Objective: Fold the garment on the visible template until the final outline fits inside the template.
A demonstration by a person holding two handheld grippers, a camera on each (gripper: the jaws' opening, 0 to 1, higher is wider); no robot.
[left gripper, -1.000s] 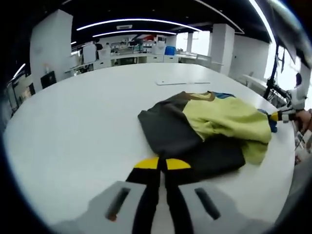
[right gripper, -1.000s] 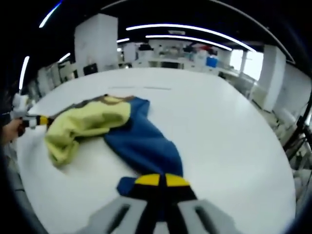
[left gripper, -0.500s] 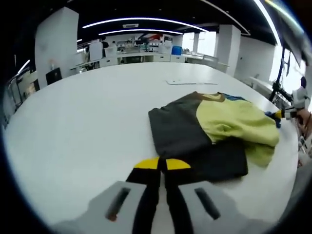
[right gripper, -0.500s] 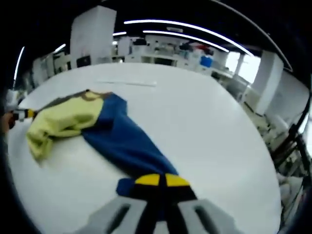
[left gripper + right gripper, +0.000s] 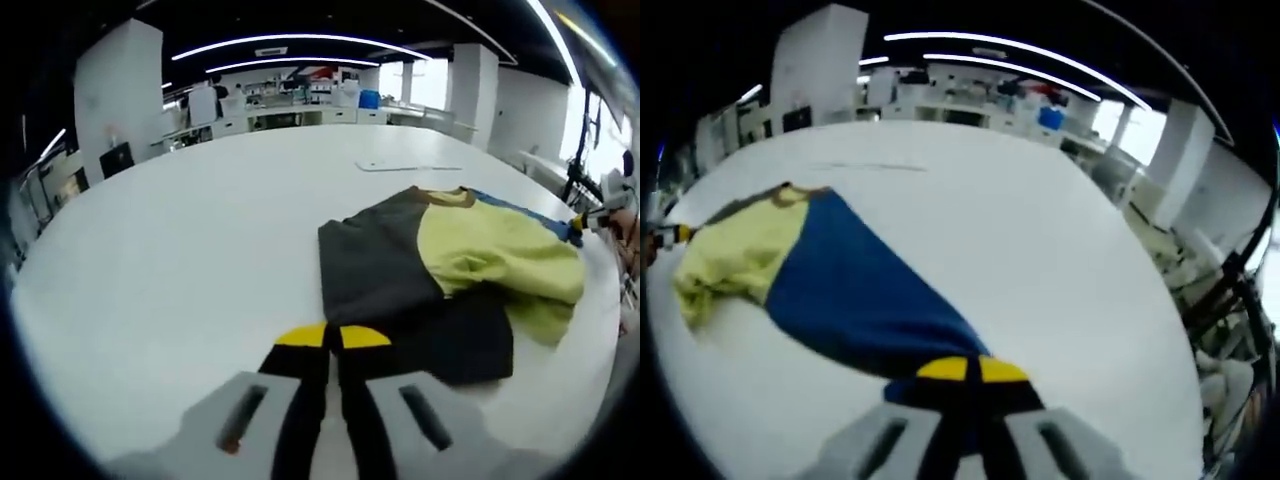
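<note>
Both grippers' jaws pinch garment (image 5: 420,280), table (image 5: 180,250)

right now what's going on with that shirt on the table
A person is working a shirt on a white table with a gripper in each hand. The left gripper is shut on the shirt's dark grey side, and the right gripper is shut on its blue side. The yellow middle lies bunched between them. A thin flat sheet lies farther back on the table, apart from the shirt.
</note>
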